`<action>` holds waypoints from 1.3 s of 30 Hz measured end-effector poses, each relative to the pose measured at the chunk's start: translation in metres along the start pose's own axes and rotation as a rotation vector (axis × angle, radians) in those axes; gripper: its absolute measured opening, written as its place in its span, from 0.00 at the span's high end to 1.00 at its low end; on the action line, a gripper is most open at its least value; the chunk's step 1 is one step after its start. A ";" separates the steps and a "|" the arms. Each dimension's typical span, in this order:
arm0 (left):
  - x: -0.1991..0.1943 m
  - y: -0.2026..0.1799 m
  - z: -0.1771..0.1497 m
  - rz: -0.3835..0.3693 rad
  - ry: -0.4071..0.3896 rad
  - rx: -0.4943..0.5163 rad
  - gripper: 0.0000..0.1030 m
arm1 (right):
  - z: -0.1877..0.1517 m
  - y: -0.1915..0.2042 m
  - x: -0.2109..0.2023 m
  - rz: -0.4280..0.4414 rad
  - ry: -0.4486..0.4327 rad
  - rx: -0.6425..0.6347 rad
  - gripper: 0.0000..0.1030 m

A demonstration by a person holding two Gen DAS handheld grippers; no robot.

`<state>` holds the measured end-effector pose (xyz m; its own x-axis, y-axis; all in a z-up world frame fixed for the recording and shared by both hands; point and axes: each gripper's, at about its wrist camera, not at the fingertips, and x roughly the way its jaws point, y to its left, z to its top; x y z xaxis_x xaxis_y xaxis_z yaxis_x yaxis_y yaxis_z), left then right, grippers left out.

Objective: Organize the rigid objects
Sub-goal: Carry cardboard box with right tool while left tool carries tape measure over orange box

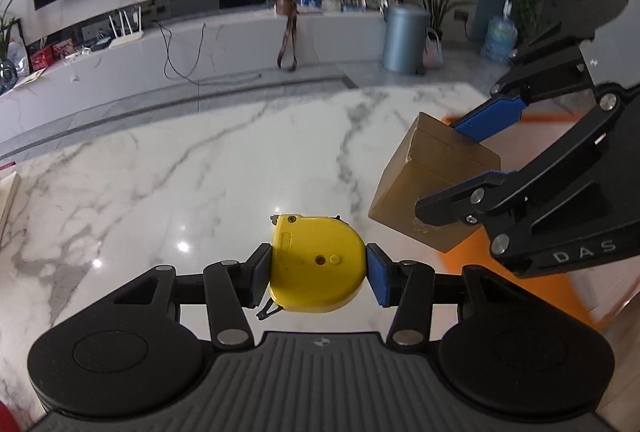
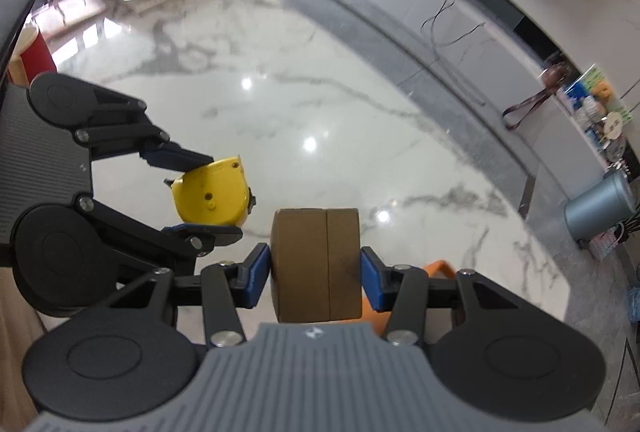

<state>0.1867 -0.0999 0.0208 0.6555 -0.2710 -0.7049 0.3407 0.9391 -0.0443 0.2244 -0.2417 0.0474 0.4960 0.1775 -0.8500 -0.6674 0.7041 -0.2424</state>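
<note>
While both are held above the marble desk (image 1: pixel 240 152), the left claw (image 1: pixel 318 272) clamps a yellow tape measure (image 1: pixel 316 264); just beside it, the right claw (image 2: pixel 314 272) grips a brown cardboard box (image 2: pixel 316 264).

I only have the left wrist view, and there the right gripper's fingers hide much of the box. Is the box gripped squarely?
Observer: Yes. In the right wrist view the right gripper has a blue pad flat on each of two opposite sides of the box.
Operator: Which face is turned toward that camera?
Observer: The one with a seam across it, about midway between the pads and parallel to them.
</note>
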 end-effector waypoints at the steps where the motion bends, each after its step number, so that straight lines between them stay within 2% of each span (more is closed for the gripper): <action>1: -0.006 -0.003 0.002 -0.007 -0.011 -0.003 0.45 | -0.001 -0.002 -0.008 -0.010 -0.016 0.012 0.53; 8: -0.034 -0.035 0.021 -0.074 -0.072 0.021 0.45 | -0.027 -0.026 -0.055 -0.071 -0.046 0.096 0.53; 18: -0.031 -0.118 0.041 -0.184 -0.104 0.168 0.45 | -0.100 -0.069 -0.078 -0.147 0.070 0.205 0.53; 24: -0.010 -0.156 0.041 -0.275 -0.069 0.207 0.45 | -0.142 -0.094 -0.077 -0.163 0.141 0.254 0.53; 33: 0.030 -0.195 0.028 -0.321 0.036 0.268 0.45 | -0.198 -0.120 -0.048 -0.138 0.270 0.293 0.53; 39: 0.046 -0.208 0.025 -0.342 0.078 0.277 0.45 | -0.216 -0.129 -0.028 -0.114 0.314 0.315 0.53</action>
<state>0.1628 -0.3134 0.0153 0.4246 -0.5297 -0.7342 0.7037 0.7033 -0.1005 0.1760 -0.4860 0.0016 0.3313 -0.0961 -0.9386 -0.3933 0.8902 -0.2299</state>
